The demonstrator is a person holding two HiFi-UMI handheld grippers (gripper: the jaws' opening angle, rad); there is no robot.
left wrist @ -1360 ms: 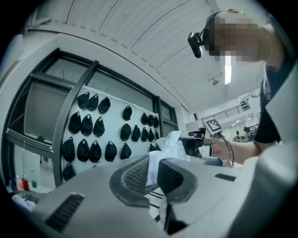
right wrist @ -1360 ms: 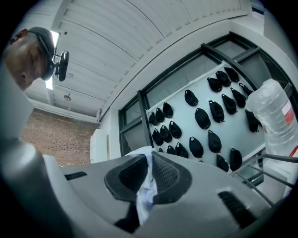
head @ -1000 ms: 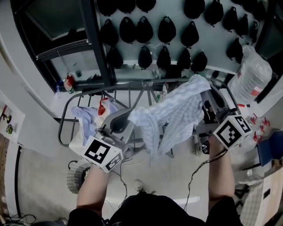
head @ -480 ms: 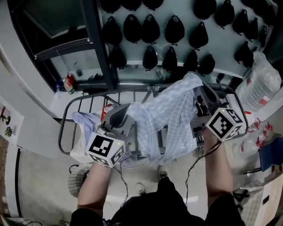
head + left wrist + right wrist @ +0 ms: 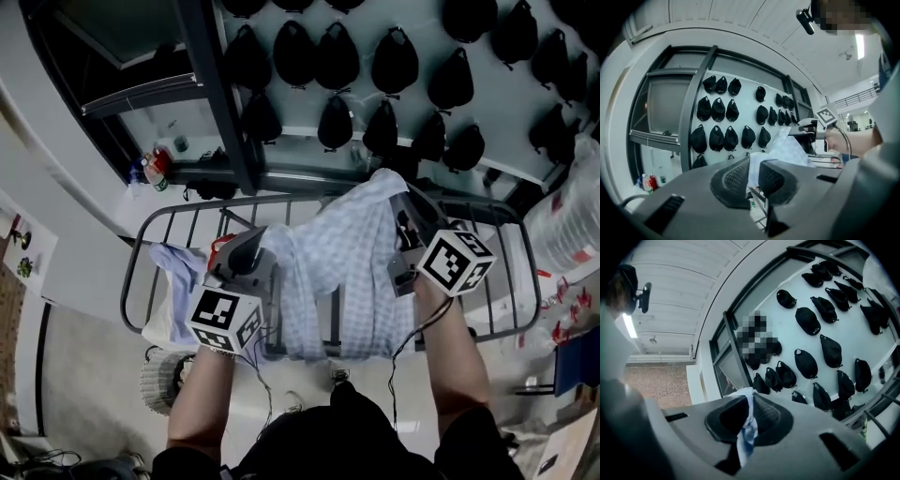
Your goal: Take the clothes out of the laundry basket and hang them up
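A pale blue checked garment (image 5: 339, 274) hangs spread between my two grippers above the metal drying rack (image 5: 169, 226). My left gripper (image 5: 261, 246) is shut on its left edge, and the cloth (image 5: 785, 149) runs out from between the pads (image 5: 741, 175) toward the other hand. My right gripper (image 5: 401, 217) is shut on the garment's upper right corner; a strip of the checked cloth (image 5: 747, 427) shows pinched between its jaws. The garment's lower part drapes over the rack's front bars. A light blue cloth (image 5: 178, 262) lies hung on the rack's left end.
Several black caps (image 5: 337, 122) hang on the wall beyond the rack. A dark window frame post (image 5: 214, 94) stands at the left. A round white basket (image 5: 159, 377) sits on the floor at lower left. Bottles (image 5: 157, 169) stand on the sill. A clear plastic bag (image 5: 567, 230) is at right.
Both grippers have moved forward and down toward the rack with the garment held between them. The cloth now spreads wider and drapes over the rack bars.
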